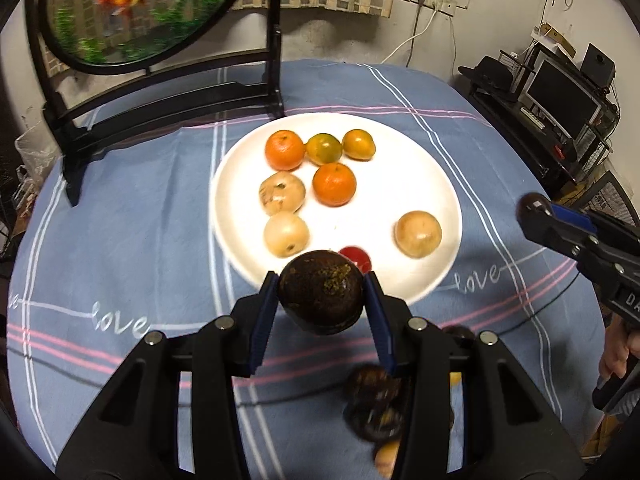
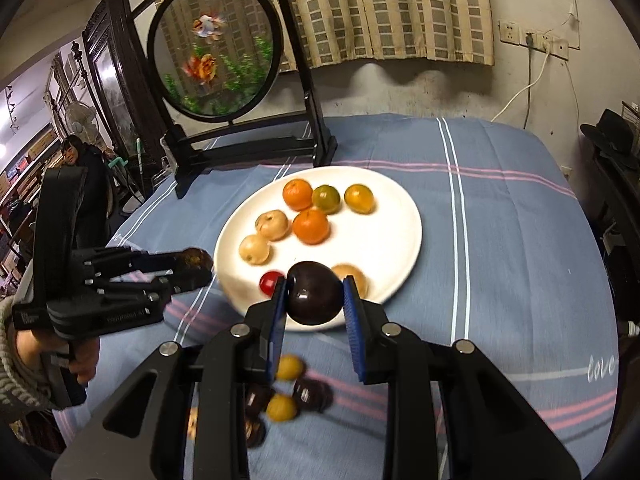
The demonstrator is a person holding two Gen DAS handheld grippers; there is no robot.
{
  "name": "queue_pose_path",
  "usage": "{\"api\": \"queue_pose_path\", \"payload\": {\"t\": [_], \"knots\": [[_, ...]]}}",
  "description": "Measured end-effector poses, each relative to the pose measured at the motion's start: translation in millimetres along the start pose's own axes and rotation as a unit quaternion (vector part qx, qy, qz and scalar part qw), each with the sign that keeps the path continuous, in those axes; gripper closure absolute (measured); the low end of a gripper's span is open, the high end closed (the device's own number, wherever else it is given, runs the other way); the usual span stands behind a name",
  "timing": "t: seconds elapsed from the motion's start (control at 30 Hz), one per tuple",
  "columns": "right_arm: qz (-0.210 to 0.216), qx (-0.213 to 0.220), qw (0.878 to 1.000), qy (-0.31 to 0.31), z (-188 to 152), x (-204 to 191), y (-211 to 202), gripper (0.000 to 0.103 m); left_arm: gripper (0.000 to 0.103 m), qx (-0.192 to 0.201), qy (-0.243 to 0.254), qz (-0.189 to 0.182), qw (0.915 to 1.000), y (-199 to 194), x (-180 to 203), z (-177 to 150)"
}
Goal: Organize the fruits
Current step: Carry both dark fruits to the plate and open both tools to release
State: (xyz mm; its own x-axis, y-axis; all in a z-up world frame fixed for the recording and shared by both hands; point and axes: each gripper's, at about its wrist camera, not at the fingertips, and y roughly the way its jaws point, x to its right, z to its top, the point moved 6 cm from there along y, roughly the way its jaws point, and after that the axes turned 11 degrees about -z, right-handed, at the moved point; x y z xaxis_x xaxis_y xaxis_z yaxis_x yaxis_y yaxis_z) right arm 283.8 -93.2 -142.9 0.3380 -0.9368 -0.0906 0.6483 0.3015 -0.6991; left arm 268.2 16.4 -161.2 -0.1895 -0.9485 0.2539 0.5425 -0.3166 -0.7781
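Observation:
A white plate (image 1: 420,184) (image 2: 396,216) on the blue cloth holds several oranges (image 1: 334,184) (image 2: 311,226), pale round fruits (image 1: 286,234) (image 2: 254,249) and a small red fruit (image 1: 356,258) (image 2: 269,282). My left gripper (image 1: 322,294) is shut on a dark brown passion fruit (image 1: 320,296), held above the plate's near rim; it also shows in the right wrist view (image 2: 192,268). My right gripper (image 2: 314,300) is shut on a dark purple fruit (image 2: 314,298), held above the plate's near edge; it also shows in the left wrist view (image 1: 532,206).
Loose dark fruits (image 1: 374,408) (image 2: 312,394) and small yellow fruits (image 2: 282,408) lie on the cloth near the front. A black stand with a round goldfish screen (image 1: 140,8) (image 2: 212,52) stands at the back left of the table.

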Motion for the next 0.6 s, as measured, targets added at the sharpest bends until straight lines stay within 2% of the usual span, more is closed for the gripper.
{"api": "queue_pose_path", "payload": {"t": [0.17, 0.5, 0.6], "knots": [[-0.001, -0.003, 1.000, -0.002, 15.8, 3.2, 31.8, 0.075, 0.059, -0.011, 0.006, -0.009, 0.9999, 25.9, 3.4, 7.8], [0.001, -0.026, 0.999, 0.022, 18.6, 11.1, 88.6, 0.074, 0.059, -0.026, -0.008, -0.021, 0.9994, 59.0, -1.0, 12.3], [0.000, -0.049, 0.998, 0.032, 18.9, 15.3, 101.8, 0.073, 0.052, -0.020, -0.011, -0.016, 0.9996, 59.5, -3.3, 16.1]]}}
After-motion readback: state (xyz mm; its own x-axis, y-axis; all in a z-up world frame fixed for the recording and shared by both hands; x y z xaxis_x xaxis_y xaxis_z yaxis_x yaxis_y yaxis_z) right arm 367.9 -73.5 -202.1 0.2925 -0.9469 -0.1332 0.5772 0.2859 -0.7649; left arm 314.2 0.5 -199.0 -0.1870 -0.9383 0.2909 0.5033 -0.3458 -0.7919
